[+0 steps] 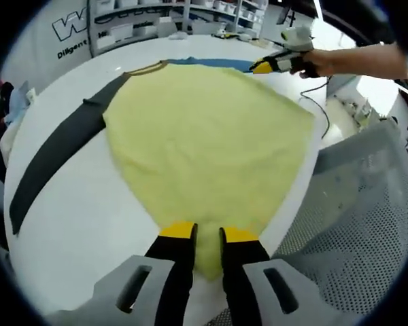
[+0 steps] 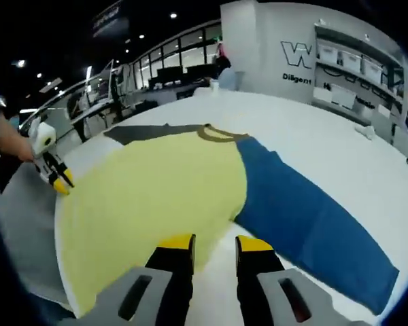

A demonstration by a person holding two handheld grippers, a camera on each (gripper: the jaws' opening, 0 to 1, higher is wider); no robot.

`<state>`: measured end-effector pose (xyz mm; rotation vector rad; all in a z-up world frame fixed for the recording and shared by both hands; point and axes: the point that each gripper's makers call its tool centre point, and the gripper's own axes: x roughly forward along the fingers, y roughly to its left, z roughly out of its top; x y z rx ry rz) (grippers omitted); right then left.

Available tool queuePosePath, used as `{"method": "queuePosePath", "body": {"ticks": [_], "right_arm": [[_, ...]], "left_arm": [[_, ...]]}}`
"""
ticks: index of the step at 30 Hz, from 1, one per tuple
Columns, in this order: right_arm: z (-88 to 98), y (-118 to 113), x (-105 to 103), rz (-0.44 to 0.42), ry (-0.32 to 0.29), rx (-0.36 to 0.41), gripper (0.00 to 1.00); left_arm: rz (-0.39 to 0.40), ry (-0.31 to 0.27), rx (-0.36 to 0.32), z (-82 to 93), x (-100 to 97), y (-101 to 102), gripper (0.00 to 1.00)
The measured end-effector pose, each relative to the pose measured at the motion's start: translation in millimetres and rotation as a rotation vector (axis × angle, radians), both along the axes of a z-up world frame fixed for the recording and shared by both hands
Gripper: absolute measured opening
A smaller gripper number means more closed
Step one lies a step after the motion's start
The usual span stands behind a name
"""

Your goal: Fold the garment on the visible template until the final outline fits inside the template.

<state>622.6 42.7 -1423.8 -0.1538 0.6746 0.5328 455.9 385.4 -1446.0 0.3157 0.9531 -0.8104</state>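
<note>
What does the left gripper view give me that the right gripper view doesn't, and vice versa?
Left gripper view: the dark sleeve at full length, a perforated grey surface past the table edge, and the right hand-held gripper seen from outside, by the garment's shoulder.
Right gripper view: the blue sleeve laid out whole, and the left hand-held gripper at the garment's far edge.
Shared: the yellow garment spread flat on the white table, its collar, and the wall shelves.

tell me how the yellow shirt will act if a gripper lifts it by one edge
The yellow shirt lies flat with soft, rippled edges, so it would probably droop and fold rather than hold shape. It looks thin, likely light. The blue sleeve would probably drag behind across the white table.
</note>
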Motion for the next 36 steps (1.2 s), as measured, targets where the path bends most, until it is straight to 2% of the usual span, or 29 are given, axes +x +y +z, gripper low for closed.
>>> {"method": "queuePosePath", "body": {"ticks": [1, 2, 3, 5, 6, 8, 9, 10, 12, 14, 15, 17, 20, 21, 22, 23, 26, 28, 29, 31, 32, 33, 36], "right_arm": [[-0.9, -1.3, 6.6, -0.019, -0.001, 0.007, 0.16], [-2.5, -7.1, 15.8, -0.062, -0.002, -0.01, 0.16], [-4.2, -9.8, 20.2, -0.066, -0.003, -0.03, 0.16], [-8.8, -7.0, 27.9, -0.064, -0.004, -0.022, 0.18], [-13.9, -11.6, 29.1, -0.051, 0.001, -0.075, 0.18], [-24.4, -9.2, 25.5, -0.022, 0.036, -0.103, 0.18], [-18.7, -6.4, 32.1, -0.001, -0.025, -0.092, 0.18], [-21.6, -9.7, 29.5, -0.012, -0.007, -0.105, 0.19], [-20.6, -17.6, 33.7, 0.002, -0.014, -0.113, 0.21], [-19.6, -30.4, 39.0, -0.009, -0.019, -0.129, 0.15], [-19.8, -34.5, 40.8, -0.018, -0.012, -0.117, 0.15], [-20.4, -44.3, 45.7, -0.067, 0.015, -0.08, 0.24], [-18.9, -47.0, 45.2, -0.028, 0.032, -0.125, 0.24], [-15.2, -46.3, 43.4, -0.012, 0.028, -0.158, 0.22], [-11.1, -42.1, 43.0, -0.008, 0.017, -0.154, 0.2], [-3.9, -31.7, 42.5, -0.005, -0.002, -0.112, 0.19], [0.7, -8.9, 38.2, 0.04, -0.024, -0.093, 0.21], [-4.5, 3.4, 34.6, 0.087, -0.021, -0.095, 0.25], [-11.8, 3.2, 30.6, 0.114, -0.007, -0.144, 0.25], [-25.7, -4.8, 25.2, 0.122, 0.017, -0.187, 0.22], [-20.6, -2.1, 28.3, 0.071, -0.008, -0.091, 0.23], [-22.8, -10.7, 29.4, 0.074, 0.004, -0.118, 0.25], [-22.5, -25.0, 33.6, 0.052, 0.014, -0.115, 0.33]], "left_arm": [[0.012, 0.003, -0.007, 0.1, -0.2, -0.1, 0.15], [0.015, 0.002, -0.009, -0.4, -0.1, 0.3, 0.15], [0.02, 0.001, -0.011, -0.8, 0.1, 0.9, 0.15], [0.028, -0.002, -0.011, -0.8, 0.7, 1.5, 0.14], [0.029, -0.001, -0.013, -0.8, 1.0, 1.7, 0.14], [0.028, -0.002, -0.01, -0.9, 1.4, 2.0, 0.13], [0.028, -0.001, -0.009, -0.7, 1.7, 2.3, 0.12], [0.029, -0.001, -0.007, -0.7, 2.0, 2.5, 0.12], [0.034, 0.0, -0.007, -0.8, 3.1, 3.3, 0.12], [0.043, -0.001, -0.01, -1.0, 4.1, 4.1, 0.11], [0.047, -0.001, -0.012, -1.0, 4.2, 4.3, 0.11], [0.057, 0.002, -0.017, -1.0, 4.7, 4.9, 0.11], [0.059, 0.005, -0.016, -0.9, 4.8, 4.6, 0.1], [0.057, 0.006, -0.014, -1.0, 4.9, 4.7, 0.1], [0.057, 0.007, -0.013, -1.0, 5.0, 4.7, 0.1], [0.058, 0.007, -0.01, -1.1, 5.1, 4.8, 0.1], [0.066, 0.007, -0.009, -1.1, 5.4, 5.0, 0.1], [0.077, 0.009, -0.01, -0.9, 5.3, 4.8, 0.1], [0.08, 0.008, -0.009, -0.7, 5.2, 4.7, 0.1], [0.082, 0.009, -0.007, -0.7, 5.5, 4.9, 0.1], [0.083, 0.01, -0.006, -0.7, 5.6, 5.1, 0.1], [0.085, 0.011, -0.005, -0.8, 5.6, 5.3, 0.1], [0.097, 0.009, -0.006, -0.8, 5.5, 5.6, 0.1]]}}
